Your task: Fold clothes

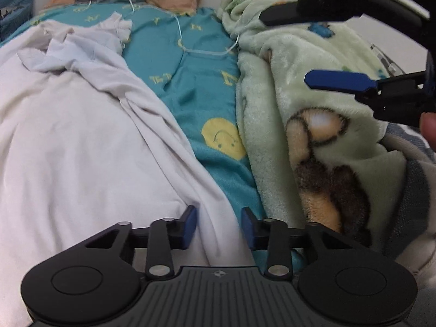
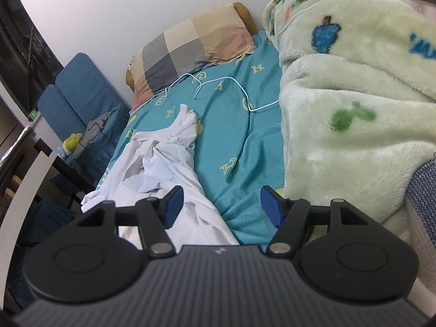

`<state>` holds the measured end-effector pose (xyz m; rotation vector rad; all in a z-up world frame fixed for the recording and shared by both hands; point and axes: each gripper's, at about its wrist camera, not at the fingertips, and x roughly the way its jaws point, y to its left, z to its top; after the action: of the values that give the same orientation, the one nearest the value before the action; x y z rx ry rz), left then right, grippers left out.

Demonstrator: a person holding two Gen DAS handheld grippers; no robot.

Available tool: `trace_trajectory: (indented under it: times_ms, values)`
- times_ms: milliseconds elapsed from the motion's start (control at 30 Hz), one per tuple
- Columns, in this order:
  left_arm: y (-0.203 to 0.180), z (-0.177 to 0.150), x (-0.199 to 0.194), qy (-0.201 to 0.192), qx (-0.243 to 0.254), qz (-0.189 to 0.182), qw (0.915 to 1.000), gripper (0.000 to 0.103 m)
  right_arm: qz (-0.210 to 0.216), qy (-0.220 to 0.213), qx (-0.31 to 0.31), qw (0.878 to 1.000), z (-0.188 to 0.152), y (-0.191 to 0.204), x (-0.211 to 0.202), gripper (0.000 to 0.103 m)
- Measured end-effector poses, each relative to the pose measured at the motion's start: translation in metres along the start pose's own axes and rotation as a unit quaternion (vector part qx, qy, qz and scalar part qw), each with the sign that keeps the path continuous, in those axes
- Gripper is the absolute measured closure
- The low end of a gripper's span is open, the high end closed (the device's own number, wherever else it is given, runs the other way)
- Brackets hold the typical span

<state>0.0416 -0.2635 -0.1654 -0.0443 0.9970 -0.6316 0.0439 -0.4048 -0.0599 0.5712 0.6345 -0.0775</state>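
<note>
A white shirt (image 1: 81, 125) lies spread and rumpled on the teal bedsheet (image 1: 201, 81), its collar end bunched toward the pillow. My left gripper (image 1: 219, 227) hovers open just over the shirt's near right edge, with cloth showing between the blue pads but not pinched. The right gripper (image 1: 286, 49) enters the left wrist view at the upper right, open, above the green blanket. In the right wrist view the same shirt (image 2: 163, 152) stretches away on the sheet (image 2: 231, 125), and my right gripper (image 2: 222, 205) stands open above the shirt's edge and the sheet.
A fluffy green blanket (image 2: 354, 109) with cartoon prints is heaped along the bed's right side. A checked pillow (image 2: 190, 51) lies at the head, with a white cable (image 2: 231, 81) looping over the sheet. A blue folding chair (image 2: 79, 95) and a dark table (image 2: 65, 169) stand left of the bed.
</note>
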Motion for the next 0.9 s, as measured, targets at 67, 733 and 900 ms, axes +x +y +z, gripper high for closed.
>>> trace_trajectory:
  times_ms: [67, 733, 900]
  values:
    - [0.001, 0.000, 0.003, 0.008, -0.001, 0.000, 1.0000, 0.078, 0.000, 0.001, 0.000, 1.000, -0.001, 0.000, 0.001, 0.037]
    - [0.100, 0.019, -0.122, -0.021, -0.121, -0.060, 0.9906, 0.100, 0.025, 0.025, -0.004, 0.999, -0.011, 0.010, 0.014, 0.037]
    - [0.157, 0.004, -0.128, 0.001, -0.177, -0.035, 0.9836, 0.100, 0.047, 0.050, -0.005, 0.998, -0.018, 0.022, 0.030, 0.037]
